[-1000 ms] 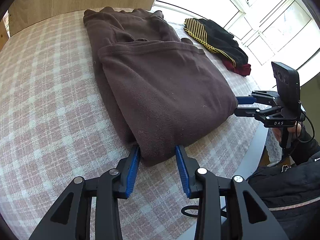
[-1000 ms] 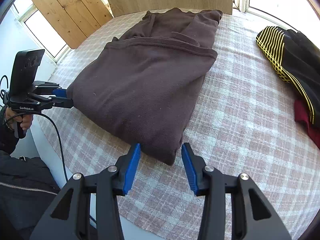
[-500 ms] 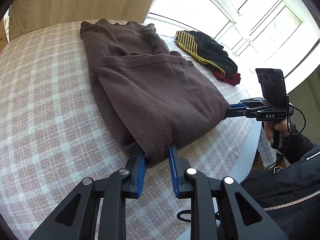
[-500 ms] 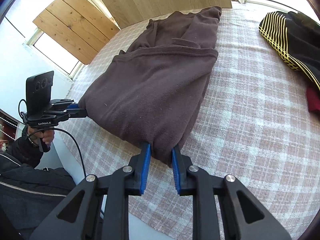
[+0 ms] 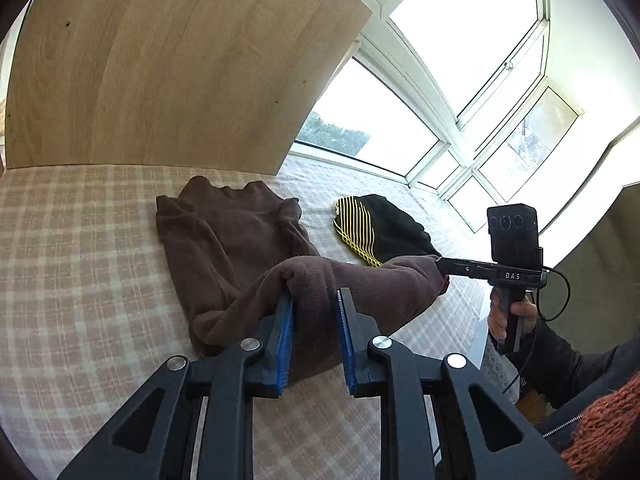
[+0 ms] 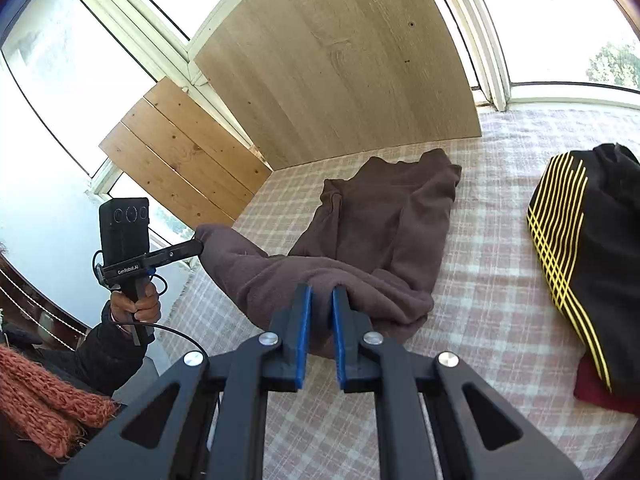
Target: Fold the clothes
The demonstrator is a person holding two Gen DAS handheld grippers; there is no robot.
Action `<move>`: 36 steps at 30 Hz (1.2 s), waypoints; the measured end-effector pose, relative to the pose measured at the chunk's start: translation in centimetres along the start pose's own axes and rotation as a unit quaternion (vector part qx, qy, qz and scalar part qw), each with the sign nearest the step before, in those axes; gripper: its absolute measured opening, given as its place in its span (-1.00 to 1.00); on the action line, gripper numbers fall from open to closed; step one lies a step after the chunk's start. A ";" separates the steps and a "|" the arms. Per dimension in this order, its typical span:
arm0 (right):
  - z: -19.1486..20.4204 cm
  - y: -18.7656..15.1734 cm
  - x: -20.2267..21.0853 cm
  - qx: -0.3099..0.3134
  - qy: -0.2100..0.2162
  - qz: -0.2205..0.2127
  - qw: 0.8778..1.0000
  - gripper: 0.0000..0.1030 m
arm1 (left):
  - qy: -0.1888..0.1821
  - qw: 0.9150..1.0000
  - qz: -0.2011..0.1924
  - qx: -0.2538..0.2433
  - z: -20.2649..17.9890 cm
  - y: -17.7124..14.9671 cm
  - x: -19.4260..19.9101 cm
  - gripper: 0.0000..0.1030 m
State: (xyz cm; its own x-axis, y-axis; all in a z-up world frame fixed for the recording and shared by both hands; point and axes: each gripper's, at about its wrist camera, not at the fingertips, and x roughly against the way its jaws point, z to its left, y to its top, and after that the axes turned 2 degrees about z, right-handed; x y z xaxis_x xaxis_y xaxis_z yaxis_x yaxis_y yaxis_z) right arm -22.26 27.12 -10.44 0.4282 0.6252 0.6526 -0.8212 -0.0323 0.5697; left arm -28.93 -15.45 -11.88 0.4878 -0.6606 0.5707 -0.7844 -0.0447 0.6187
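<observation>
A brown fleece garment (image 5: 232, 232) lies on the checked tablecloth (image 5: 80, 280), and its near edge is lifted off the table. My left gripper (image 5: 314, 300) is shut on one near corner, with cloth bunched between the blue pads (image 5: 285, 320). In the right wrist view the garment (image 6: 384, 216) hangs from my right gripper (image 6: 320, 292), whose jaws are closing on the other near corner with cloth pinched between them. Each view shows the other gripper at the side, the right gripper (image 5: 440, 264) and the left gripper (image 6: 198, 244), holding its corner up.
A black garment with yellow stripes (image 5: 376, 228) lies to the right of the brown one, over something dark red (image 6: 600, 392). A wooden board (image 5: 160, 60) stands behind the table, with windows beside it. A hand (image 5: 508, 320) in a dark sleeve is at the table's near edge.
Both grippers closed on the near corners of the brown garment, then rose and lifted its near edge off the table. The cameras now look more level.
</observation>
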 end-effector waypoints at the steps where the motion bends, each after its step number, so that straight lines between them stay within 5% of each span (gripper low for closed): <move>1: -0.3 1.5 -0.5 0.010 -0.015 0.001 1.000 -0.81 | 0.007 1.000 -0.001 -0.006 0.6 1.4 -0.8 -0.62; 8: -5.4 11.0 -7.0 0.016 -0.090 0.032 0.995 -0.82 | 0.042 0.999 0.005 0.007 6.8 9.4 -8.1 -0.63; 14: -10.3 15.3 -13.2 0.011 -0.126 0.072 0.989 -0.85 | 0.057 0.997 0.027 0.043 12.5 11.8 -13.3 -0.63; 18: -13.1 15.9 -17.0 0.012 -0.171 0.103 0.980 -0.88 | 0.051 0.995 0.053 0.072 15.4 11.5 -16.4 -0.62; 23: -14.9 15.8 -17.8 -0.022 -0.166 0.130 0.977 -0.86 | 0.039 0.993 0.054 0.096 16.6 11.2 -16.4 -0.46; 25: -14.5 15.6 -16.1 -0.030 -0.166 0.123 0.978 -0.77 | 0.049 0.994 0.044 0.091 16.5 11.3 -15.1 -0.23; 28: -13.2 14.4 -13.2 -0.040 -0.150 0.117 0.981 -0.57 | 0.039 0.994 0.030 0.098 16.5 11.7 -13.1 -0.18; 30: -12.7 13.6 -11.8 -0.054 -0.132 0.116 0.983 -0.22 | 0.036 0.994 0.031 0.102 16.4 12.0 -12.6 -0.08; 33: -12.2 13.0 -11.6 -0.070 -0.099 0.126 0.985 -0.19 | 0.042 0.992 0.054 0.102 16.2 12.1 -13.9 0.03; 36: -11.8 13.5 -13.8 -0.048 -0.129 0.152 0.979 -0.19 | 0.046 0.989 0.093 0.108 16.1 11.9 -16.6 0.03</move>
State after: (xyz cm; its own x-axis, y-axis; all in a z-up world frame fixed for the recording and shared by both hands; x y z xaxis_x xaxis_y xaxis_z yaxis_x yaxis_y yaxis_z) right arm -43.69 27.25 -17.67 0.2301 0.3807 0.8956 -0.9516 -0.1046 0.2890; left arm -52.55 -17.12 -22.65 0.3529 -0.6022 0.7161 -0.9222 -0.0943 0.3751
